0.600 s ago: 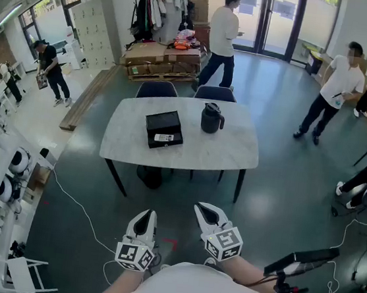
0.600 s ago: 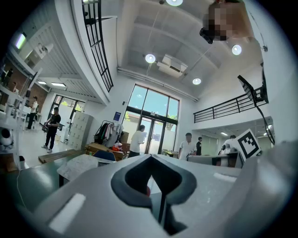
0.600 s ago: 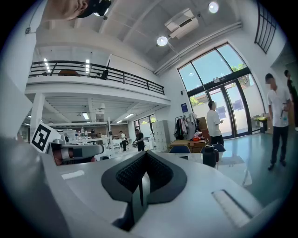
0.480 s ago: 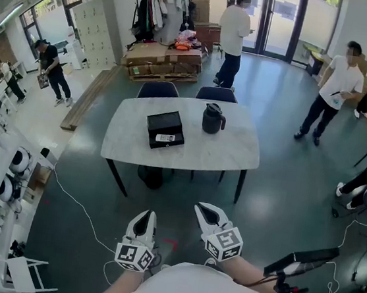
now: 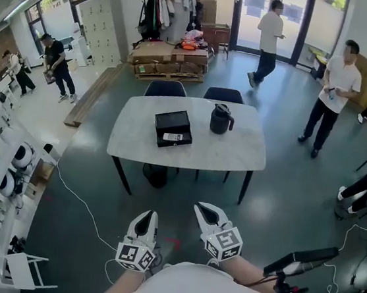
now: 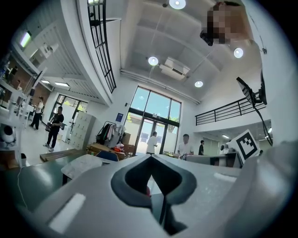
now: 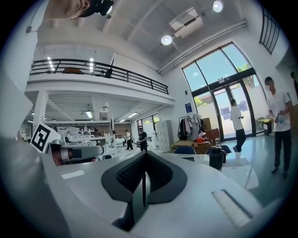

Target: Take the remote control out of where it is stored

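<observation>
Farther right than before, the person in white (image 5: 270,34) is walking past the glass doors at top. The left gripper (image 5: 146,216) and right gripper (image 5: 204,211) are hovering at bottom centre, jaws pressed together and empty, well apart from the remote control (image 5: 173,136) lying on the black box (image 5: 169,121) on the table (image 5: 235,159) at mid-frame, with a dark jug (image 5: 221,119) standing just right of it.

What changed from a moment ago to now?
The person in the white shirt at the back walked right, toward the glass doors. Nothing was grabbed or let go. The left gripper and right gripper stay shut and empty; on the table, the black box, remote control and jug haven't moved.
</observation>
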